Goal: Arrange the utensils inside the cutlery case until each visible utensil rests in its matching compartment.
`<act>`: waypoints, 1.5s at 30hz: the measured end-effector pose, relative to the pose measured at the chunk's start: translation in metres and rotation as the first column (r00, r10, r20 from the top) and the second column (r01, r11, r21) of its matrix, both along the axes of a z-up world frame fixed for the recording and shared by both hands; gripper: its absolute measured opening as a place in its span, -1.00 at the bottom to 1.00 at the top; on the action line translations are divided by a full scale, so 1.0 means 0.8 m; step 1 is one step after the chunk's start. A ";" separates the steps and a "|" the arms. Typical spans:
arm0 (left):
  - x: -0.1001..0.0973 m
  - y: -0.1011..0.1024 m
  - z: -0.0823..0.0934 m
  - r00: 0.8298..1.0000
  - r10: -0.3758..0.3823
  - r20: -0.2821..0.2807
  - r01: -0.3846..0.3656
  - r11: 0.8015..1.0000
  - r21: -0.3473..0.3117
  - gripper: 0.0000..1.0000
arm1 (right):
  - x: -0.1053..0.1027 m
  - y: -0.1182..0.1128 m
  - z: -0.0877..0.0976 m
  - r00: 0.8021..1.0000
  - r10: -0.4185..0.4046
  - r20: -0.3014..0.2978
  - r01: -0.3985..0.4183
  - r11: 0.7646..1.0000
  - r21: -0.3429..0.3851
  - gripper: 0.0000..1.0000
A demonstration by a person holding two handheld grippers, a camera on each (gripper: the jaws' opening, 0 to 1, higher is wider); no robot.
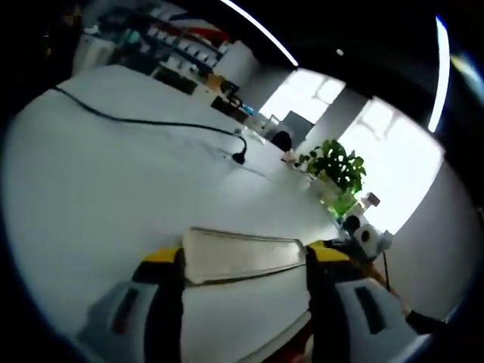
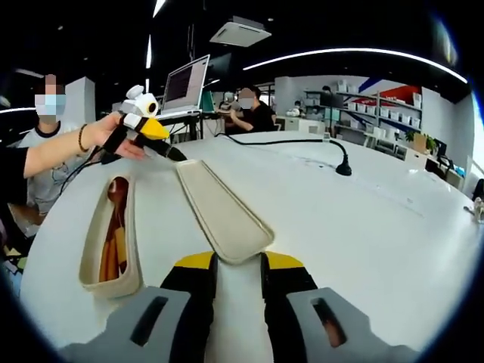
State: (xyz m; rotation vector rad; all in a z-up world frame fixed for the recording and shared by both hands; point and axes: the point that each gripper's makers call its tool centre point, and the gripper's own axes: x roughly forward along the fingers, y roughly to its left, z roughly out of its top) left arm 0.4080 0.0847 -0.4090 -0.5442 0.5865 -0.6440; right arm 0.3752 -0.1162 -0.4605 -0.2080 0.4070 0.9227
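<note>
A long beige case lid (image 2: 223, 212) lies lengthwise on the white table (image 2: 363, 227). My right gripper (image 2: 238, 261) is shut on its near, rounded end. My left gripper (image 2: 175, 155), held by a person's hand (image 2: 98, 134), grips the far end. In the left gripper view the same lid (image 1: 242, 257) sits pinched between the jaws of my left gripper (image 1: 243, 263). To the left of the lid the open beige case body (image 2: 89, 253) rests on the table with brown wooden utensils (image 2: 115, 227) lying inside; I cannot tell them apart.
A black cable with a plug (image 2: 344, 168) crosses the far table, and the plug (image 1: 240, 157) also lies ahead of my left gripper. A potted plant (image 1: 339, 168) stands past the table edge. A laptop (image 2: 185, 85) and seated people are behind the table.
</note>
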 end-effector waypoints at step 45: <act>-0.034 -0.053 0.059 0.984 -0.106 0.146 0.127 0.982 -0.138 -0.92 | -0.001 0.014 0.010 1.000 -0.007 0.004 0.006 0.991 0.131 -0.75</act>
